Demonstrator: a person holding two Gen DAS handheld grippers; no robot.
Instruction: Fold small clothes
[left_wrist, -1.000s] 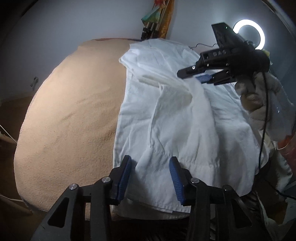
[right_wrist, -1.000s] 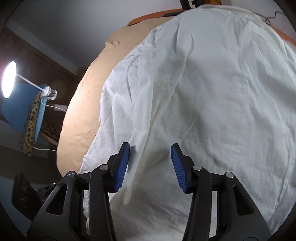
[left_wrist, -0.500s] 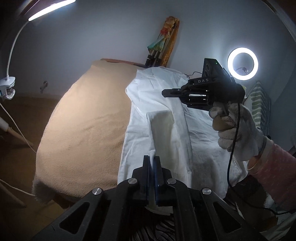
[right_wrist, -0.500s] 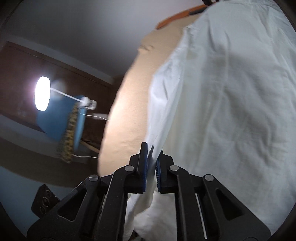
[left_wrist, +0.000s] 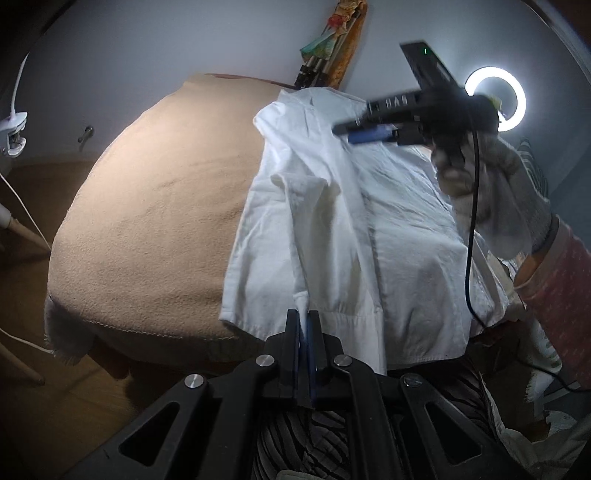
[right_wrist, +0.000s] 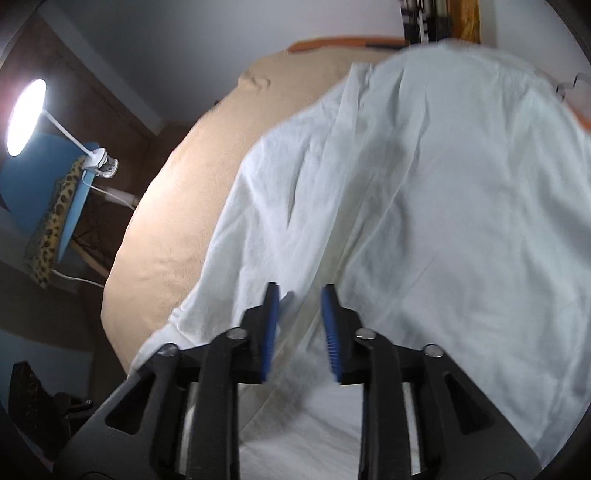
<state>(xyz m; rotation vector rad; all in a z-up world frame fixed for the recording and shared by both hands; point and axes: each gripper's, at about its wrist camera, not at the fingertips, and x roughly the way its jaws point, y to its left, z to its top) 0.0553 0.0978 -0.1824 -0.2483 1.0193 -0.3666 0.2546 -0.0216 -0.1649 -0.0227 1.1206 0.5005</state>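
Left wrist view shows the tan blanket (left_wrist: 155, 206) covering the worktop, and on its right part lies the white shirt (left_wrist: 399, 258), spread mostly flat with one edge pulled up into a ridge. The main risk is uneven pull: only one pair of tongs grips the cloth, so a sideways tug could drag the whole shirt across the blanket and skew the fold, or the thin pinch could slip free. The left tongs (left_wrist: 305, 332) are clenched on the shirt's near hem, at the blanket's front edge. The right tongs (right_wrist: 300, 325) stand parted, grasping nothing, hovering just above a crease further up the shirt, toward the blanket's far end.
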